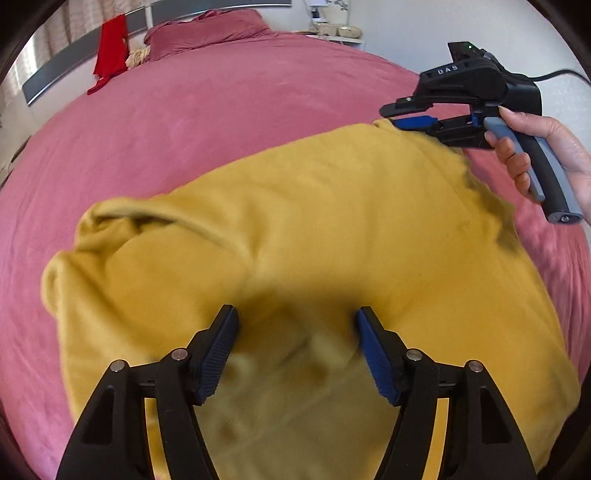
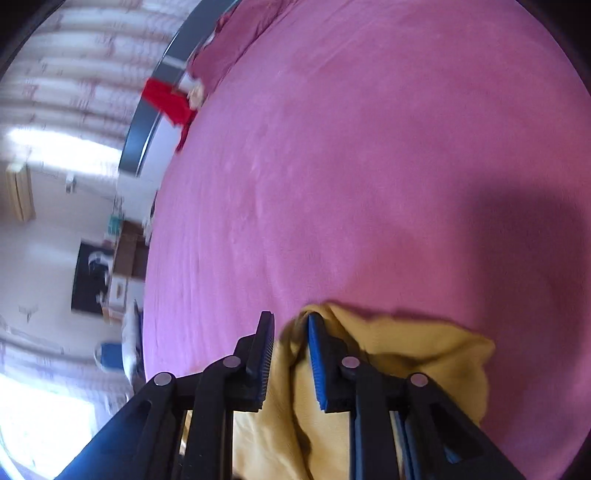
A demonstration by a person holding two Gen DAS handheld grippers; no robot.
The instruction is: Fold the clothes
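Observation:
A yellow garment (image 1: 314,229) lies spread on the pink bed (image 1: 221,110). My left gripper (image 1: 297,317) hovers over its near part with its jaws wide apart and nothing between the pads. My right gripper (image 1: 397,114) is at the garment's far right corner, held by a hand (image 1: 546,147). In the right wrist view the right gripper (image 2: 291,325) has its jaws partly apart, with a fold of the yellow garment (image 2: 388,369) lying between and around the blue pads (image 2: 317,362). I cannot see whether the cloth is pinched.
A red cloth (image 1: 109,51) hangs on the grey headboard (image 1: 55,70) at the far left. Pink pillows (image 1: 207,29) lie at the head of the bed. A nightstand with small items (image 1: 336,29) stands at the far right.

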